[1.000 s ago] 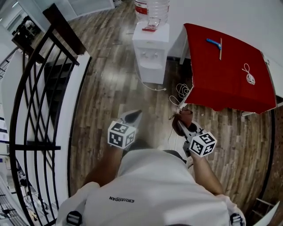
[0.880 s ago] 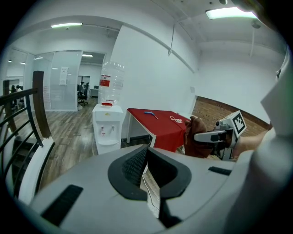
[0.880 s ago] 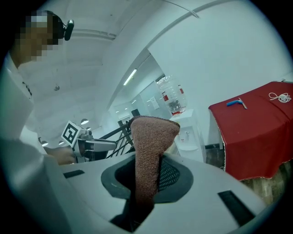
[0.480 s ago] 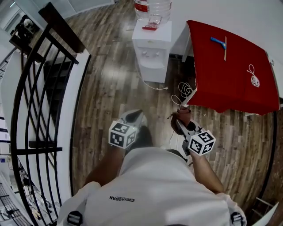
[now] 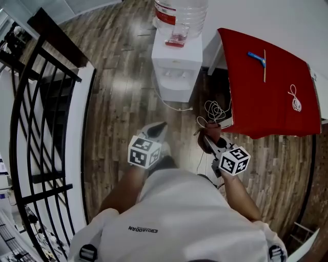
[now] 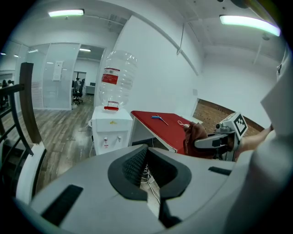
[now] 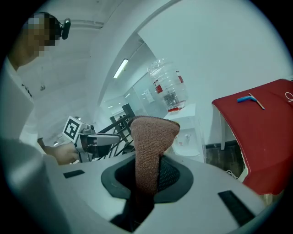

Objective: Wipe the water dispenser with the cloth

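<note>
The white water dispenser (image 5: 177,66) stands on the wood floor ahead of me, with a clear bottle (image 5: 180,13) on top. It also shows in the left gripper view (image 6: 110,132) and the right gripper view (image 7: 190,130). A brown cloth (image 7: 153,141) sticks up out of my right gripper (image 7: 151,176), which is shut on it. In the head view the cloth (image 5: 212,134) hangs at the tip of the right gripper (image 5: 211,142), well short of the dispenser. My left gripper (image 5: 155,131) is held beside it, shut (image 6: 147,157) on nothing.
A red-topped table (image 5: 271,92) stands right of the dispenser, with a blue tool (image 5: 256,57) and a white cord (image 5: 296,100) on it. Loose cables (image 5: 215,110) lie on the floor by its leg. A black railing (image 5: 41,117) runs along the left.
The dispenser and table have come nearer and lower in the head view as I move toward them. Both grippers keep their places in front of me, the cloth still held.
</note>
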Tool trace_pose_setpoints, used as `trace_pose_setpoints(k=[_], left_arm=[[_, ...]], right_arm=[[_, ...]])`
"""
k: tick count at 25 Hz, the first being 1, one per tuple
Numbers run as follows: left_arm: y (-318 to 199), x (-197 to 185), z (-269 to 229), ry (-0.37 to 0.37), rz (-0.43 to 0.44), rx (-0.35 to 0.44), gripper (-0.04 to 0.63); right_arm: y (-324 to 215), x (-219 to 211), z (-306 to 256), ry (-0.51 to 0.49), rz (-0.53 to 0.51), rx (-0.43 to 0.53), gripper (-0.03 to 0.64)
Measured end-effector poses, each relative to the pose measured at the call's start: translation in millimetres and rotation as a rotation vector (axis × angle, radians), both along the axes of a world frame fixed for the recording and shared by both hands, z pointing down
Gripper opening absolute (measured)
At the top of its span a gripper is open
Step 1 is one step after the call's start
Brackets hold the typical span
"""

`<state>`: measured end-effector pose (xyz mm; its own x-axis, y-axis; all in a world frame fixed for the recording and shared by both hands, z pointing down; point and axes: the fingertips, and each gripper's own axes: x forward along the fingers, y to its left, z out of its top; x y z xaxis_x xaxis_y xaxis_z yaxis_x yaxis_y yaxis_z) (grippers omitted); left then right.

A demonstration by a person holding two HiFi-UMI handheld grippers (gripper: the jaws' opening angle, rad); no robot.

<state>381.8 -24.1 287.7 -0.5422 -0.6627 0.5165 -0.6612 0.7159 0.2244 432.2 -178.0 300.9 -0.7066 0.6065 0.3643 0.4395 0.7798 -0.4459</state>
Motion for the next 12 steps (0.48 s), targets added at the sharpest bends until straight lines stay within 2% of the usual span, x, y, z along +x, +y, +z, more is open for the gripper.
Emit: trace_pose_setpoints(k=[6,12], left_arm=[[21.4,-74.6,-4.7,-0.007,0.042,-0.012,-0.011],[34.1,-120.3,9.6,-0.018,0.115,-0.063,-0.011]], right_arm=[[15.0,-71.0,-12.0,-0.02,0.05,0.039,0.056],[30.0,-124.0,-19.9,-0.069,0.071,0.17,0.057]])
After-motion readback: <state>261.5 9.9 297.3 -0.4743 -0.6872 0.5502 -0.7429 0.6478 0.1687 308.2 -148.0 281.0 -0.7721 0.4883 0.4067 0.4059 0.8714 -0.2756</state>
